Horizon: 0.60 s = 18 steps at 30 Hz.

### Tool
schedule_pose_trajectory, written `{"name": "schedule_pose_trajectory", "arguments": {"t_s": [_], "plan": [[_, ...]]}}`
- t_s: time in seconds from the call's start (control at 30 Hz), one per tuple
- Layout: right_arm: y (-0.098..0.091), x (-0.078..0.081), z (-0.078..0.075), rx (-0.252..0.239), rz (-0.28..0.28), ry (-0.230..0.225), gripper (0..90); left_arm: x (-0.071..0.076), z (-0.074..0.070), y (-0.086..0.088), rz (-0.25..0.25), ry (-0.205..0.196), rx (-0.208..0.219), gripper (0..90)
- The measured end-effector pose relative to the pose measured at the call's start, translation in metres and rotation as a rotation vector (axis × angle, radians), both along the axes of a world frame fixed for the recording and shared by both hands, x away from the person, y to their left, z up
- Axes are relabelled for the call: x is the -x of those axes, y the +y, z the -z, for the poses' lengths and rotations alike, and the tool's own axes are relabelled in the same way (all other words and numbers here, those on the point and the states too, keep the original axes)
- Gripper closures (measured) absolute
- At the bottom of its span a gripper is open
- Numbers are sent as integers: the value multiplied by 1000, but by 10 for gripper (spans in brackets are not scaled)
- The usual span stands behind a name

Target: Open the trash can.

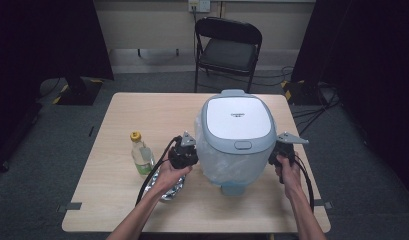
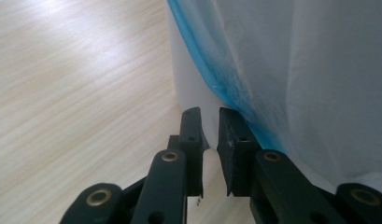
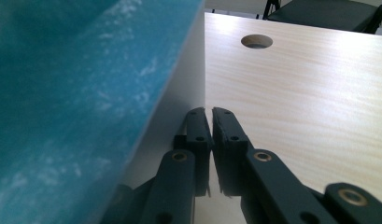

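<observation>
Item: pedal-type waste bin (image 1: 235,137), pale grey-blue plastic with a white lid panel and a thin translucent white liner bag (image 1: 212,160) draped over its sides. It stands right of centre in the high view, on the light wooden table (image 1: 117,195).

My left claw (image 1: 188,150) sits at the bin's left flank, jaws nearly together, pinching a thin fold of liner between the pads. My right claw (image 1: 281,148) sits at the right flank, clenched tight at the bag's edge; whether film is caught there I cannot tell.

Other stock: clear plastic bottle with yellow cap (image 1: 141,153), lower left of the bin; crumpled silver foil (image 1: 172,190) beneath my left wrist; black folding chair (image 1: 227,47), top centre.

Handling note, my judgement: draw both sides evenly and gently, so the film neither tears nor slips.
</observation>
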State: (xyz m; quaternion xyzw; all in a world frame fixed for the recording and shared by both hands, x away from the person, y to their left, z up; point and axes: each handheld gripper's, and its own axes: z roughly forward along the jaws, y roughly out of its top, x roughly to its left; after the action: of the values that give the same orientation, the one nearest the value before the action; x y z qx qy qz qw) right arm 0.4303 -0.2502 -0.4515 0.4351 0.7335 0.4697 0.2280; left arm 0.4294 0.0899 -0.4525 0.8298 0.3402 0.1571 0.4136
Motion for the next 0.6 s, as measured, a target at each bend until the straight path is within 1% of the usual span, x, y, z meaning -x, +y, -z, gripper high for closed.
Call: {"name": "schedule_pose_trajectory", "arguments": {"t_s": [0.07,0.13,0.17,0.2,0.27,0.3,0.33,0.37,0.4,0.43,0.47,0.5,0.53,0.57,0.6], "plan": [[-1,7,0,-8,-3,2,847,5,1,1,9,9,21,796],[-4,13,0,-19,-6,7,829,10,2,3,20,7,20,776],[-6,18,0,-19,-9,9,814,12,2,3,22,8,26,764],[-6,21,0,-14,-9,11,814,15,2,3,23,10,21,756],[-6,24,0,-7,-9,10,813,16,2,4,32,14,26,751],[-8,29,-1,-9,-7,19,805,17,2,4,30,36,47,749],[-8,31,-1,-10,-7,18,809,18,2,4,30,31,41,749],[-8,34,-1,-10,0,12,825,19,3,3,31,28,46,750],[-7,38,-1,-18,5,16,841,19,3,3,31,28,46,751],[-7,42,0,-21,12,20,835,21,4,3,31,30,57,750],[-7,42,0,-21,12,20,835,21,4,3,31,30,57,750],[-9,46,-1,-7,21,19,799,22,4,2,32,30,62,750],[-9,47,-1,-4,24,15,796,23,5,2,37,30,62,750],[-9,47,-1,-8,27,15,791,23,5,2,35,37,76,750],[-9,48,0,-12,30,13,781,24,5,3,38,33,63,750]]}}
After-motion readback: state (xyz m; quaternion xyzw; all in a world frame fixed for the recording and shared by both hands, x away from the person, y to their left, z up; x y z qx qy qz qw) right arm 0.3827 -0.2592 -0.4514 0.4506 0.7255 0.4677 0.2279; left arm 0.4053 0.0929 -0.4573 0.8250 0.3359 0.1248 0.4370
